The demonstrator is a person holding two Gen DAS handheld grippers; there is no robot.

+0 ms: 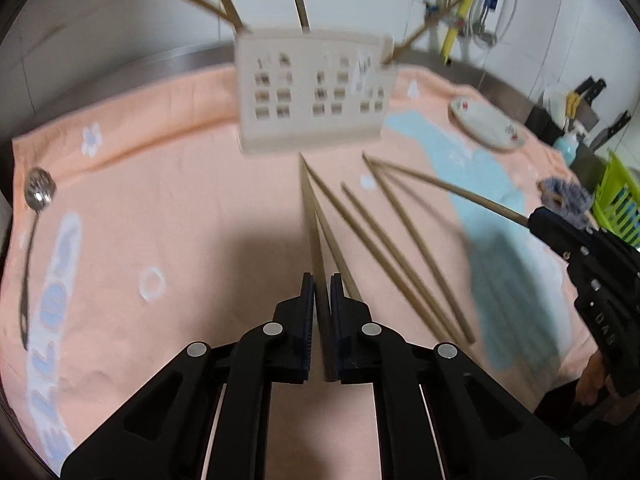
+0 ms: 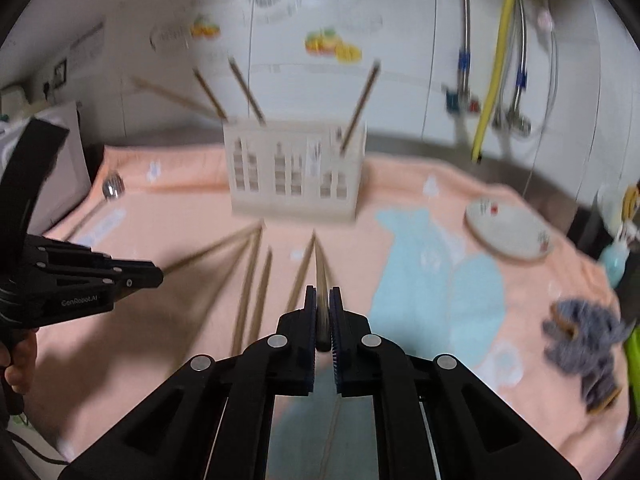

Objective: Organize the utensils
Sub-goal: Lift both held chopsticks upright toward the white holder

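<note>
Nearest the lens, the left hand-held gripper [image 1: 320, 284] is pressed onto one wooden chopstick [image 1: 310, 216], taken near its thick end with the taper pointing at the holder; the right hand-held gripper [image 2: 322, 296] pinches another chopstick [image 2: 320, 268] the same way. These sticks look light, stiff and smooth, so a grip near the butt will likely let the long tip swing and may slip on the polished wood. Three loose chopsticks [image 1: 396, 260] lie on the soft peach towel [image 1: 180, 208] covering the bench. Beyond stands the cream plastic utensil holder [image 1: 312, 92], rigid and perforated, several sticks already upright inside. A metal spoon [image 1: 38, 192] and ceramic plate [image 1: 486, 124] lie at the far sides.
</note>
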